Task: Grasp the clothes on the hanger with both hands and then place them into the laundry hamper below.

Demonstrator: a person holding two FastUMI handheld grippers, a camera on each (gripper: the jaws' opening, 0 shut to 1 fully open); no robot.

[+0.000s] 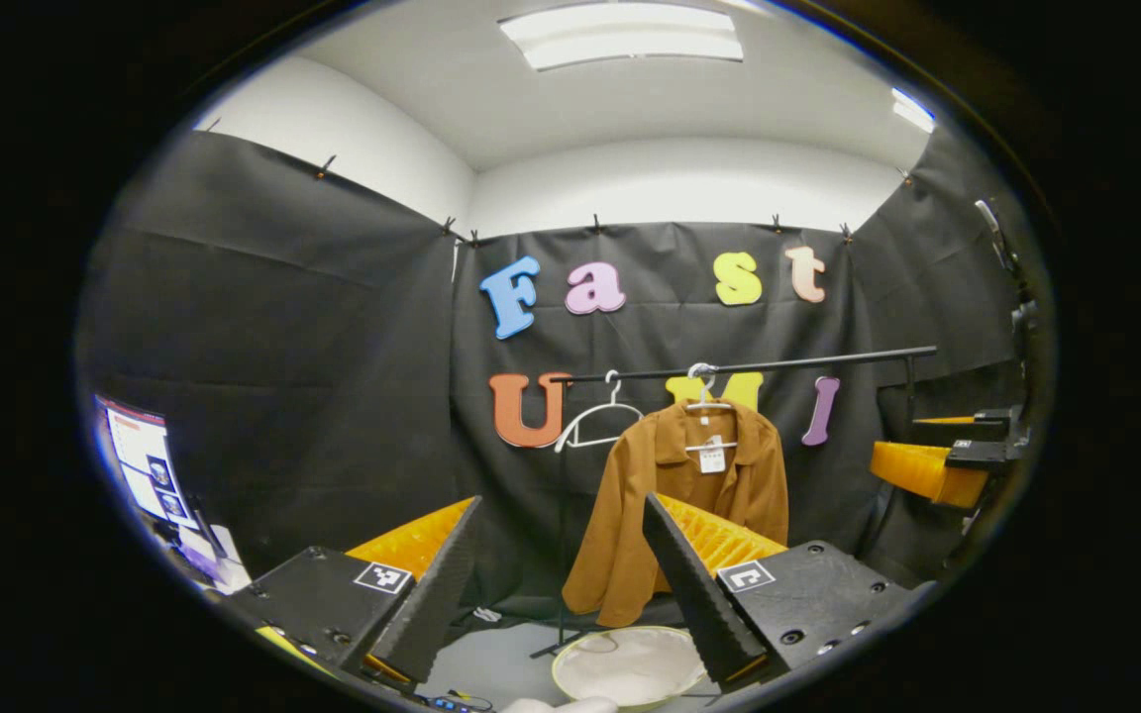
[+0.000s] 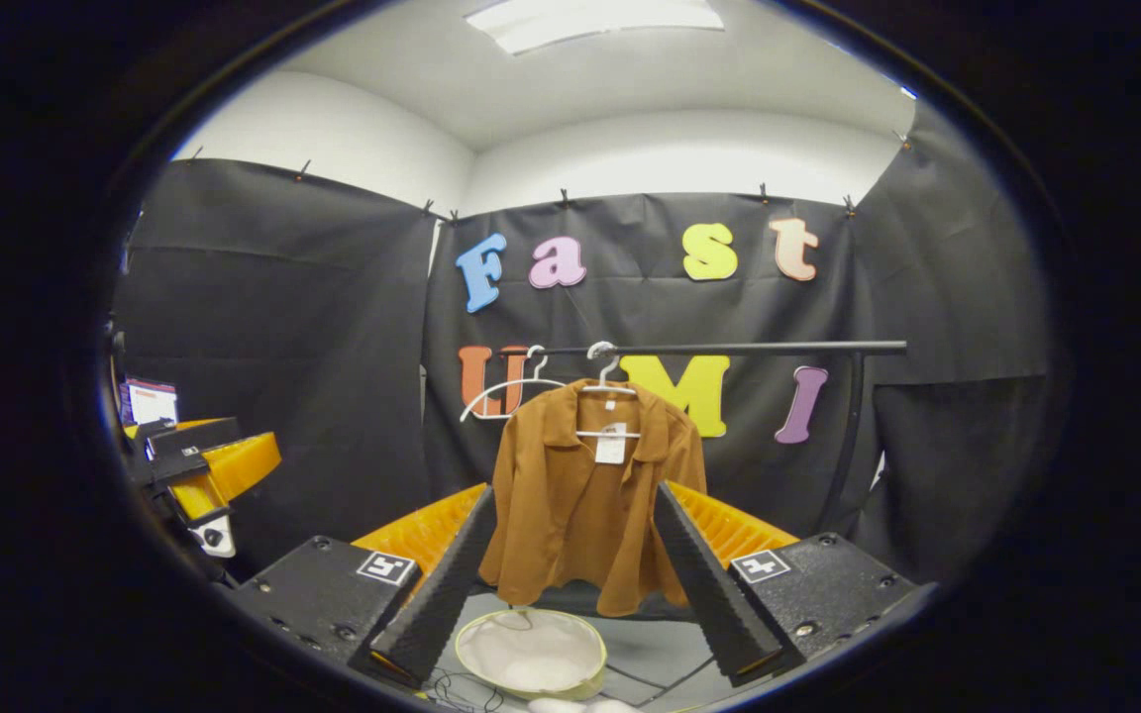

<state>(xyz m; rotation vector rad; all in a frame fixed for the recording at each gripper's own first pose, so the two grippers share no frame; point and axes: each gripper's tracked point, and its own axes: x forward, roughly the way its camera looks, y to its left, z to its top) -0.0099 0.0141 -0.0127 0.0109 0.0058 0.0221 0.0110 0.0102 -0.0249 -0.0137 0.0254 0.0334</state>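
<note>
A brown shirt [image 1: 674, 495] [image 2: 585, 490] hangs on a white hanger [image 2: 608, 381] from a black rail [image 1: 759, 364] [image 2: 729, 348] at the back wall. Below it on the floor stands a round white laundry hamper [image 1: 630, 665] [image 2: 531, 652]. My left gripper [image 1: 566, 584] is open, well short of the shirt, which lies a little to its right. My right gripper [image 2: 570, 574] is open too, and the shirt hangs between its fingers farther off. The right gripper [image 1: 937, 460] also shows at the right edge of the left gripper view, the left gripper [image 2: 199, 460] at the left edge of the right gripper view.
An empty white hanger [image 1: 595, 416] [image 2: 511, 386] hangs on the rail left of the shirt. The rail's black stand [image 2: 843, 446] rises at the right. A screen [image 1: 145, 465] sits at the far left. Cables lie on the grey floor near the hamper.
</note>
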